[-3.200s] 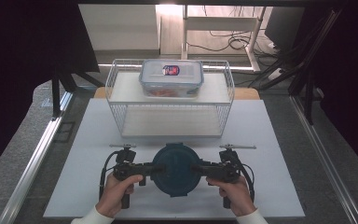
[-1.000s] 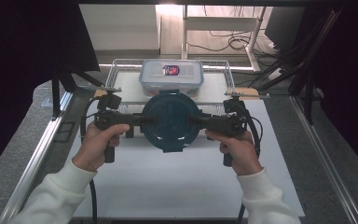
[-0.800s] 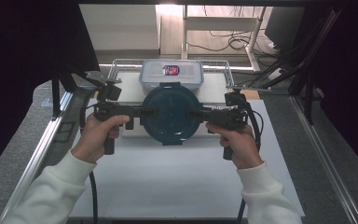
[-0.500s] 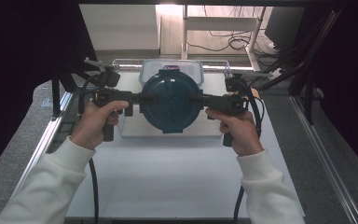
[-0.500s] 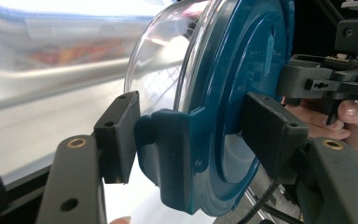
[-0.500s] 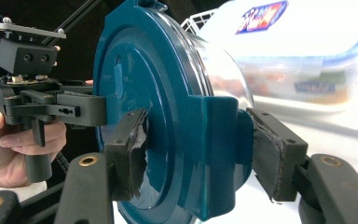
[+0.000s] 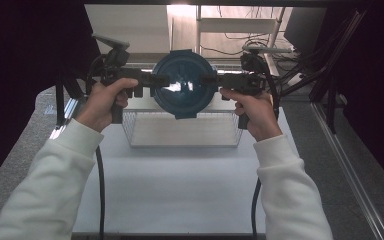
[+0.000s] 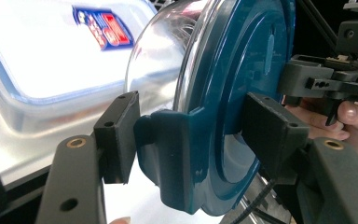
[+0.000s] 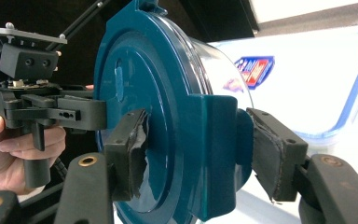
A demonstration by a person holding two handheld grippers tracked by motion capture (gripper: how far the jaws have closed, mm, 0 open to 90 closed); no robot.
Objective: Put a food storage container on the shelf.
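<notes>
We see the round blue-lidded container (image 7: 184, 84) in the upper middle of the high view, held up in the air between two hand-held grippers, above the wire basket (image 7: 182, 129) that sits on the white table (image 7: 180, 185). The left gripper (image 7: 152, 81) comes in from the left of the frame and the right gripper (image 7: 214, 80) from the right, each gripped by a hand (image 7: 102, 100) in a white sleeve (image 7: 50, 175).

In the left gripper view, at the centre of the frame, we see the left gripper (image 8: 191, 135) clamped across the container's rim: one pad (image 8: 119, 133) presses on the clip tab of the blue lid (image 8: 242, 93) from the glass side and the other pad (image 8: 272, 130) bears on the lid's face. The jaws stand roughly midway in their travel, stopped by the lid's thickness. The clear bowl (image 8: 161, 56) shows behind the lid, and a rectangular clear box (image 8: 42, 60) with a red and blue label lies at the upper left.

In the right gripper view we find the right gripper (image 9: 200, 149) grasping the opposite clip tab in the same way, at the lower middle of the frame, with worn padding on one finger (image 9: 133, 144). The other gripper and its hand show at the left edge.
</notes>
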